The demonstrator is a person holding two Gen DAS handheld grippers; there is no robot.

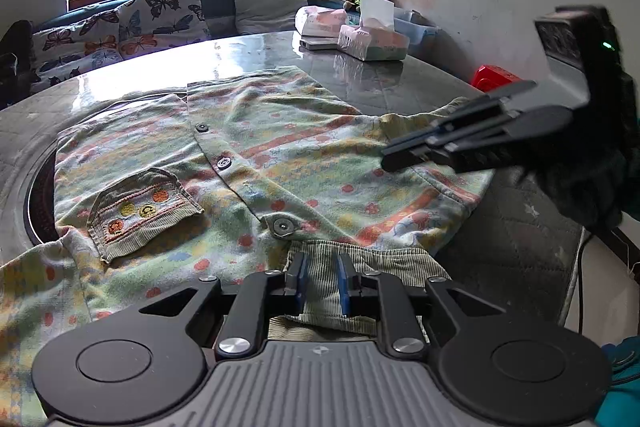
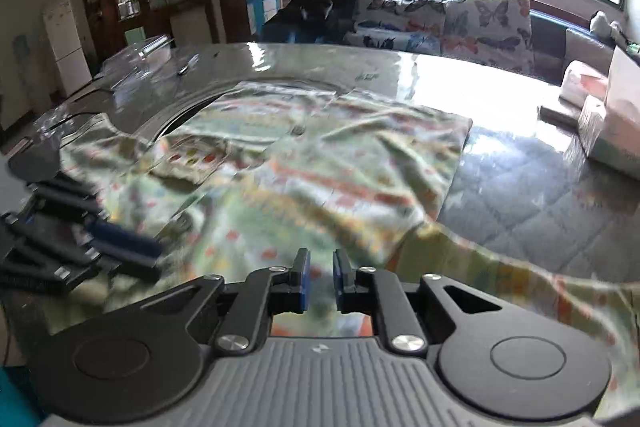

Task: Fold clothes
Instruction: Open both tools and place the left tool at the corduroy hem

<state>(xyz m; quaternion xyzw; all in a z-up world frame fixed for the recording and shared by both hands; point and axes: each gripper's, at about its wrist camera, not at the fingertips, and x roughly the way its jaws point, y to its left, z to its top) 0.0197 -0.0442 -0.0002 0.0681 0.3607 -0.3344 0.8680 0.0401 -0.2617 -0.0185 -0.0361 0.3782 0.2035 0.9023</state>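
A small patterned shirt (image 1: 256,155) is lying spread front-up across the middle of the left wrist frame on a glossy round table (image 1: 360,83), corduroy collar (image 1: 328,267) nearest the camera, one sleeve trailing to the lower left, the other running off the table edge at right. The left gripper (image 1: 320,281) is sitting low at bottom centre, fingers narrowly apart and straddling the collar, not clearly pinching it. The right gripper (image 2: 319,277) is hovering over the right shoulder area, a narrow gap showing between its pads, nothing held; its view is motion-blurred. Spread flat like this, the scene is fitting either smoothing before a fold or a fold about to be taken. To do it well: both grippers should be catching cloth at matching points and keeping the placket straight. Counts: one shirt, one chest pocket (image 1: 140,207), three snaps (image 1: 283,226) showing, two grippers, two tissue packs (image 1: 372,41) upper right, one red object (image 1: 494,77) at right.
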